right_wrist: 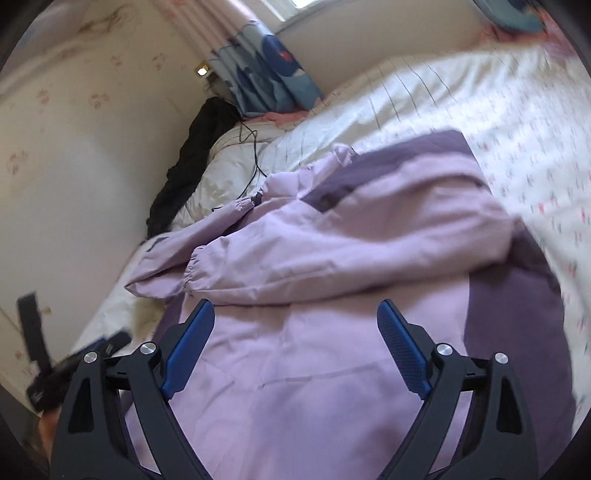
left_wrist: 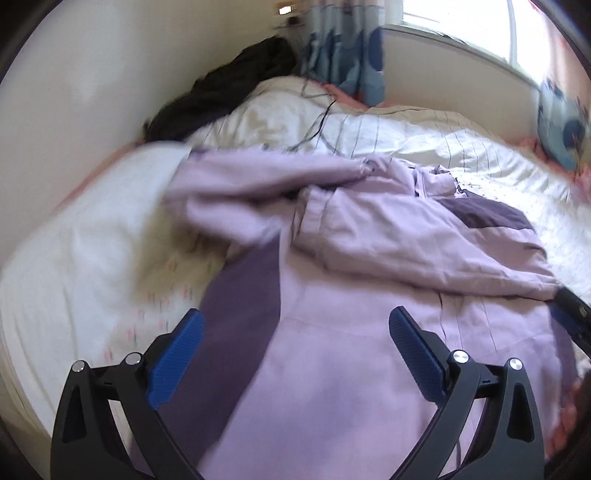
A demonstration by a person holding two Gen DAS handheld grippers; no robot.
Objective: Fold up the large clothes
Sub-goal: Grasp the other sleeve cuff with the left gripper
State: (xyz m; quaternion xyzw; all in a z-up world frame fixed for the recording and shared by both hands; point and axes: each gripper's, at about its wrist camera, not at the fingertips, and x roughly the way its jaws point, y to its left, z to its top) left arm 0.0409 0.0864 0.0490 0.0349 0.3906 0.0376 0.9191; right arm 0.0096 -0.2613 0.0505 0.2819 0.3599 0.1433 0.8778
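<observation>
Daylight pours in from the window (left_wrist: 461, 22) at the top of the left wrist view, blown out to pure white there. The bed sheet (right_wrist: 517, 122) is washed out too, and smeared with motion blur toward the right edge. Both views bend hard at the rims, with dark fisheye corners. The lilac jacket (left_wrist: 332, 332) looks soft, probably motion rather than focus. Shadows are gentle.

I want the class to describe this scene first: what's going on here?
A person is folding a large lilac jacket with dark purple panels spread on a white patterned bedsheet. One sleeve already lies across the body. The left gripper and right gripper both hang open above the jacket, holding nothing.
</observation>
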